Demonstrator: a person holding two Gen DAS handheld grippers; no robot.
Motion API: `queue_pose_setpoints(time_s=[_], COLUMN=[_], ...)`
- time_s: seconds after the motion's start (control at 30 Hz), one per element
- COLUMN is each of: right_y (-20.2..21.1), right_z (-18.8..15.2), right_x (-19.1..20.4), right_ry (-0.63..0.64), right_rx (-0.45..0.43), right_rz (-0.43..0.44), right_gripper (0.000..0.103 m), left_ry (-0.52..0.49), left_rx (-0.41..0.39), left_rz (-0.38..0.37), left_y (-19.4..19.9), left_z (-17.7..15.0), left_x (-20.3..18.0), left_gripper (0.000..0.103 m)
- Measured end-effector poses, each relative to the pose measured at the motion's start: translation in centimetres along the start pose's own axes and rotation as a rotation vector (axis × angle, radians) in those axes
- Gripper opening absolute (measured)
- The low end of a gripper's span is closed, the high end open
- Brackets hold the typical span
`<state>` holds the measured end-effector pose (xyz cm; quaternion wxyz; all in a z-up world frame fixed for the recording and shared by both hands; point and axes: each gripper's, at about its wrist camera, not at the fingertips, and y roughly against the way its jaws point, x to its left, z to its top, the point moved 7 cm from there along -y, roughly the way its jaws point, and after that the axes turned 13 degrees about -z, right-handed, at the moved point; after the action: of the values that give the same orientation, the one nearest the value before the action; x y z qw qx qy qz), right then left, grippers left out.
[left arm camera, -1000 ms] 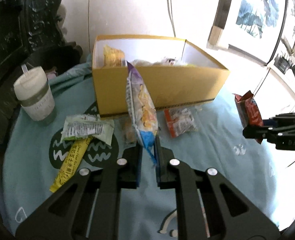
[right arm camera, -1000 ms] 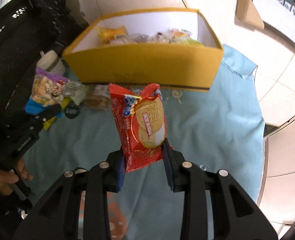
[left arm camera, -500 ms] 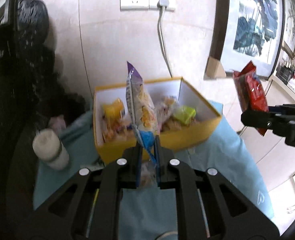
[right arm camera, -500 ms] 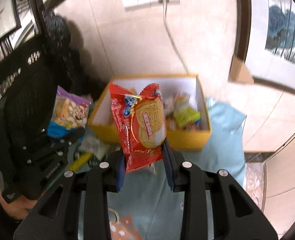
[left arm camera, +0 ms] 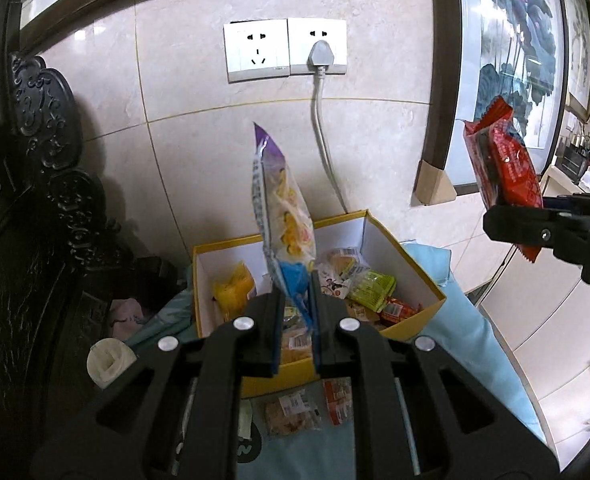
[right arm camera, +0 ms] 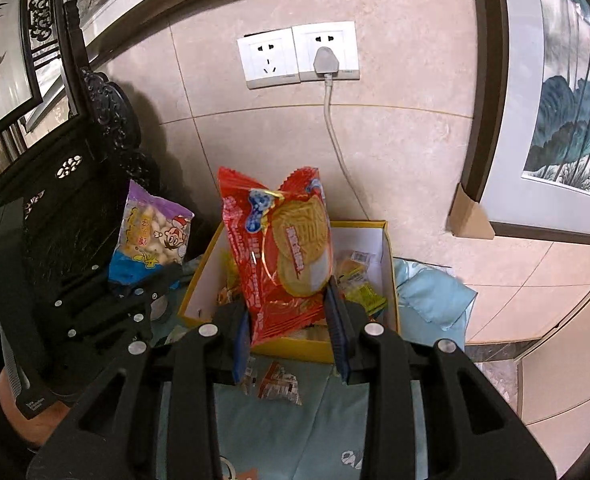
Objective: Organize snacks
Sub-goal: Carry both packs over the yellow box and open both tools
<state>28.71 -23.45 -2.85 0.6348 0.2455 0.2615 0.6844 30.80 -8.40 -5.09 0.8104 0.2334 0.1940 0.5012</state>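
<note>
Left gripper (left arm camera: 297,316): pinching purple-and-blue snack bag (left arm camera: 283,216) by its bottom edge, above yellow box (left arm camera: 415,268). Right gripper (right arm camera: 291,328): clamped on red biscuit packet (right arm camera: 279,248), likewise raised, probably for dropping in. Loose packets (left arm camera: 295,414) remain on the worktop; type unclear.

A double wall socket (left arm camera: 285,50) sits at twelve o'clock on the beige tiled wall (left arm camera: 199,152), its right half filled by a grey plug (left arm camera: 321,56) whose cable (left arm camera: 327,152) hangs down toward six. At nine o'clock stands dark carved wooden furniture (left arm camera: 43,128), with a white cup (left arm camera: 109,362) near its foot at about eight, and at two to three o'clock a framed painting (left arm camera: 511,60) of dark leaves hangs with a cardboard corner guard (left arm camera: 433,184) on its lower corner. A pale blue cloth (right arm camera: 431,292) with small printed figures covers the table from four to six o'clock.
</note>
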Motion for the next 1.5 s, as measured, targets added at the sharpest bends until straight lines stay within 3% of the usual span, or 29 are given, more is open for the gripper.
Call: queue_pose_setpoints(time_s=[0.57,0.9,0.97,1.0,1.03,1.1,1.37,1.5], right_y=[-1.5,-3.9,-5.7,-7.1,-9.3,-10.9,-13.4,-12.8], right_z=[1.5,4.5,5.5,5.6,5.2,4.4,-2.3,-3.9], right_x=[0.2,0.9,0.8,0.6,-0.1,-0.8,-2.8,-2.7], right_ry=[0.008,0.034,0.01,-0.008,-0.025,-0.039,-0.082,-0.083], right_rx=[0.012,0.024,0.05,0.084,0.155,0.196,0.265,0.276], right_rz=[-0.006,-0.01,0.014,0.02,-0.027,-0.07,-0.05,-0.047], right_gripper=[0.033,0.034,0.036,0.049,0.057,0.058,0.058,0.058], left_ry=[0.008,-0.038,-0.043,-0.043,-0.044,-0.045,0.06,0.073], left_rx=[0.007,0.028,0.052,0.073,0.085,0.1,0.152,0.17], left_rz=[0.008,0.0,-0.011,-0.012,0.0,0.008,0.085,0.105], left_y=[-1.8,-4.3,-5.9,-7.0,-7.7,-8.2,-7.3,-6.7], left_z=[1.4,4.3,4.7,4.7,4.5,3.9,-1.6,-3.2], left_x=[1.1,1.5,1.6,2.0,2.4,3.4,9.1,10.3], left_gripper=[0.011,0.013,0.041,0.083,0.09,0.09,0.09,0.09])
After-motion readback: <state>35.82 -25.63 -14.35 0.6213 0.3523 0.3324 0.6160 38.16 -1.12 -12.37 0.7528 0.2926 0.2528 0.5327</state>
